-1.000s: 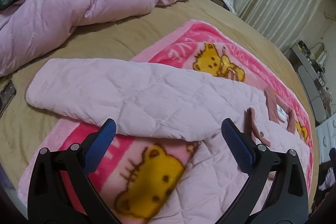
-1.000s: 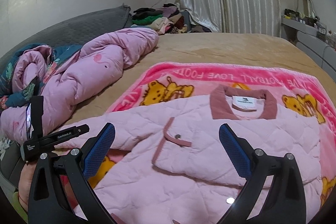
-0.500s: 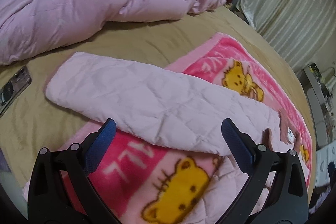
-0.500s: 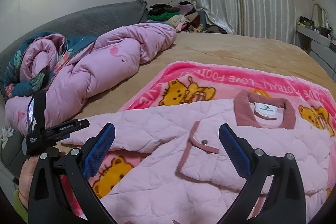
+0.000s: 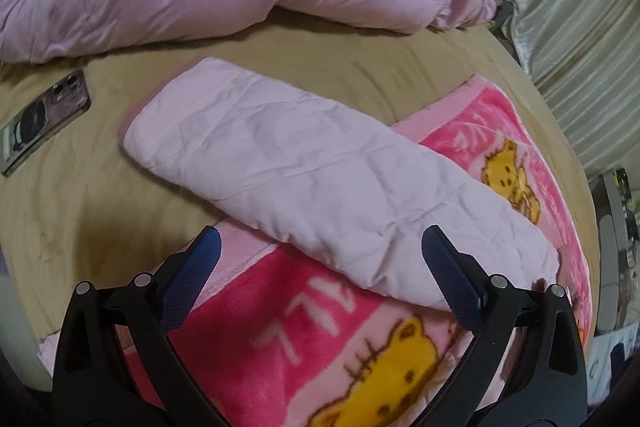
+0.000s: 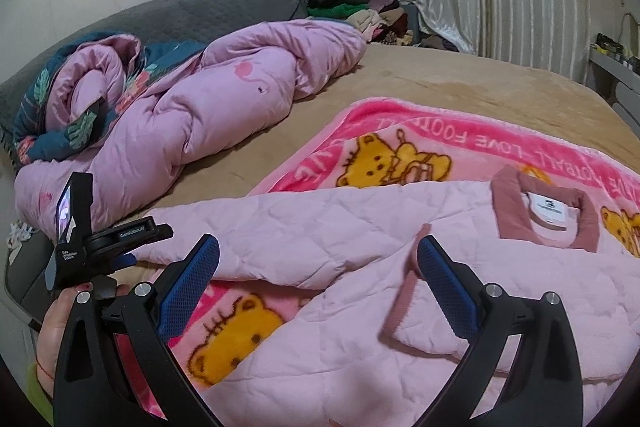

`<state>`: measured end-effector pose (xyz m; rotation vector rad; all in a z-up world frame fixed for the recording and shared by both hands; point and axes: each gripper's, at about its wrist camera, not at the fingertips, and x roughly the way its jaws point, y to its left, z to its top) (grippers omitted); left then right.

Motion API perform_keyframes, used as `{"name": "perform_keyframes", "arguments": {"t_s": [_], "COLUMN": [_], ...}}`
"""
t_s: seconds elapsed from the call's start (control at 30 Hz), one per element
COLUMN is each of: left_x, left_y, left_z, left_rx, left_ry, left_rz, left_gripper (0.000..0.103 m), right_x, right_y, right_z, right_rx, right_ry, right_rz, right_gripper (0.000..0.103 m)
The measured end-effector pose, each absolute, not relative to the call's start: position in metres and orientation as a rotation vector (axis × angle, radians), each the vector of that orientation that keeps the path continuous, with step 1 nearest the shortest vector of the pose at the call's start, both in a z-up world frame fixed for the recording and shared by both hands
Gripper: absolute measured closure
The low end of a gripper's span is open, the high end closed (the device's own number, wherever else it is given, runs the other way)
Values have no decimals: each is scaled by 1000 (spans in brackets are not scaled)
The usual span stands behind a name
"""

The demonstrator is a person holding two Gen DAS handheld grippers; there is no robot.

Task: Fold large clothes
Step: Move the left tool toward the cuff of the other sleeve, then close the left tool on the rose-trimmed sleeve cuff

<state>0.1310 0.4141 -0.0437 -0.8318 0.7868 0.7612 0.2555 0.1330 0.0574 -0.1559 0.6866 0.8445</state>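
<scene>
On the left side of the bed (image 5: pixel 360 67), the sleeve (image 5: pixel 304 163) of the pink quilted jacket (image 6: pixel 360 307) lies flat and stretched out. Its cuff end rests on the tan sheet near a phone (image 5: pixel 44 119), and the rest of it crosses the pink bear blanket (image 5: pixel 320 347). The left hand-held gripper (image 5: pixel 320 267) hovers just above the near edge of the sleeve, its two blue pads wide apart and holding nothing.

The jacket looks soft, padded and light. I think it will bend easily but will spring back a little, and it may slide on the fleece blanket. A good place to take hold seems to be the cuff end of the sleeve, where the fabric is doubled and gives a firm edge. A pinch in the middle would probably only lift one layer.

To the right, the body of the jacket lies face up on the blanket, with the dark pink collar (image 6: pixel 544 215) and its white label far from the person. The right hand-held gripper (image 6: pixel 320 279) is also open and empty, above the front placket (image 6: pixel 404 295). The shoulder seam or the hem would be the next sensible hold.
</scene>
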Motion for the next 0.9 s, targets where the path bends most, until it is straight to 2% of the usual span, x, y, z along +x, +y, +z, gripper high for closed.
{"name": "perform_keyframes", "arguments": {"t_s": [0.4, 0.8, 0.83, 0.9], "left_x": [105, 112, 113, 116], "left_y": [456, 475, 477, 479], "left_z": [-82, -110, -108, -104], "left_rx": [-1004, -1109, -1106, -1094], "left_ry": [764, 683, 653, 623], "left_rz": [844, 819, 808, 793], "left_gripper": [9, 9, 10, 24], "right_x": [237, 249, 250, 254], "right_y": [185, 157, 153, 144], "right_z": [36, 17, 16, 14], "right_rx": [-242, -171, -166, -157], "right_ry": [727, 802, 805, 808], "right_rz": [945, 901, 895, 877], "right_gripper": [4, 4, 4, 4]}}
